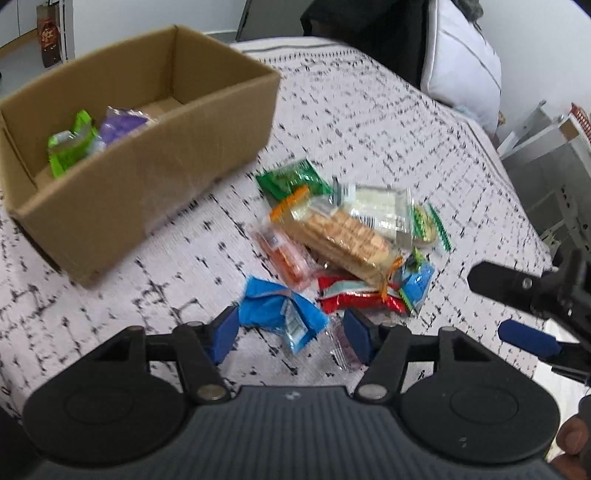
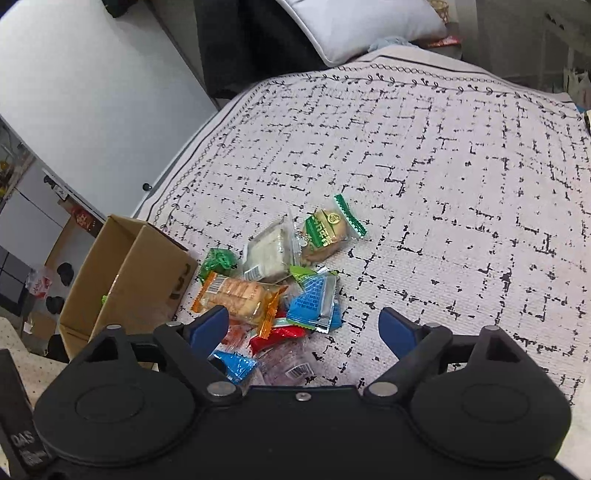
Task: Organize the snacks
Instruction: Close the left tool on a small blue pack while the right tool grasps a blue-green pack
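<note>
- The snacks lie in a loose pile (image 1: 343,236) on a bed covered by a pale spread with black dashes (image 2: 461,184), roughly mid-way across it, with the pillow (image 2: 354,26) at the far edge.
- A cardboard box (image 1: 147,177) stands open on the spread just beside the pile, toward the spread's left edge; a green packet (image 1: 68,146) and a purple packet (image 1: 120,123) lie inside it.
- In the pile, a clear pack of biscuits with orange ends (image 1: 343,236) lies across the top; a dark green packet (image 1: 291,181) sits nearest the box, and a white-filled clear pack (image 1: 376,206) lies on the far side.
- A red packet (image 1: 354,299) and a light blue packet (image 1: 415,284) lie at the pile's near side.
- The left gripper (image 1: 291,332) has its blue pads partly apart, either side of a crumpled blue packet (image 1: 280,310); whether the pads touch it I cannot tell.
- The right gripper (image 2: 306,328) stands wide open over the near side of the pile, holding nothing; its left pad is above the biscuit pack and its right pad above bare spread.
</note>
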A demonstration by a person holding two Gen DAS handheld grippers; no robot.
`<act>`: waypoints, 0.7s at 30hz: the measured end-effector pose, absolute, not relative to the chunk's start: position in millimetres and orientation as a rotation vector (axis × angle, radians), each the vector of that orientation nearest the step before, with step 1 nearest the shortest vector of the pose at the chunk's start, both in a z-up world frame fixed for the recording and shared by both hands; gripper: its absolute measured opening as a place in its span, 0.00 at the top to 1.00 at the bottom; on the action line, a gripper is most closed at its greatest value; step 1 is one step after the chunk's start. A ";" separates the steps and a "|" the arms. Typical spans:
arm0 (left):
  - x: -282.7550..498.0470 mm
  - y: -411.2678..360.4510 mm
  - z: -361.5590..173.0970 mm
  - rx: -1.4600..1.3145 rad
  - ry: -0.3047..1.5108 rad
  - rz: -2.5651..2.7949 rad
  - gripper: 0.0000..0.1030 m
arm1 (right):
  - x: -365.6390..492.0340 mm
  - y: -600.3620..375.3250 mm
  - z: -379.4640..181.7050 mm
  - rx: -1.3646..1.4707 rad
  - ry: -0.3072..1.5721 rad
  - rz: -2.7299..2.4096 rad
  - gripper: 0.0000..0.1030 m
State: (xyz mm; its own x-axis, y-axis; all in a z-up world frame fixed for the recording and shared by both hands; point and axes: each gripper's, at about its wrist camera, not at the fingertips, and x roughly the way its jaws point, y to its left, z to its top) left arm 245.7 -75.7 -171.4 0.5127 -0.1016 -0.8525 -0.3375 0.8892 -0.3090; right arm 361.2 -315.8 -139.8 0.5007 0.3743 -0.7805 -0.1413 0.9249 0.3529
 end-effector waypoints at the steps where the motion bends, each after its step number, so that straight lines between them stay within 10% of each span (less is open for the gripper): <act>1: 247.4 -77.9 -175.4 -0.475 1.043 0.149 0.44 | 362.2 -315.7 -141.7 0.258 1.007 0.312 0.16; 6: 251.7 -80.3 -194.7 -0.490 1.106 0.164 0.76 | 368.3 -315.2 -149.7 0.260 1.023 0.295 0.18; 21: 245.5 -57.6 -177.9 -0.525 1.035 0.175 0.86 | 390.9 -299.7 -182.9 0.225 1.084 0.233 0.34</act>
State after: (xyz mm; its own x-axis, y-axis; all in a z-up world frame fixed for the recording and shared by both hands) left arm 245.5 -57.6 -177.9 0.5096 -0.1043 -0.8540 -0.3797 0.8634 -0.3321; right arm 390.9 -299.7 -182.9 0.4480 0.2959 -0.8437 -0.0767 0.9529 0.2935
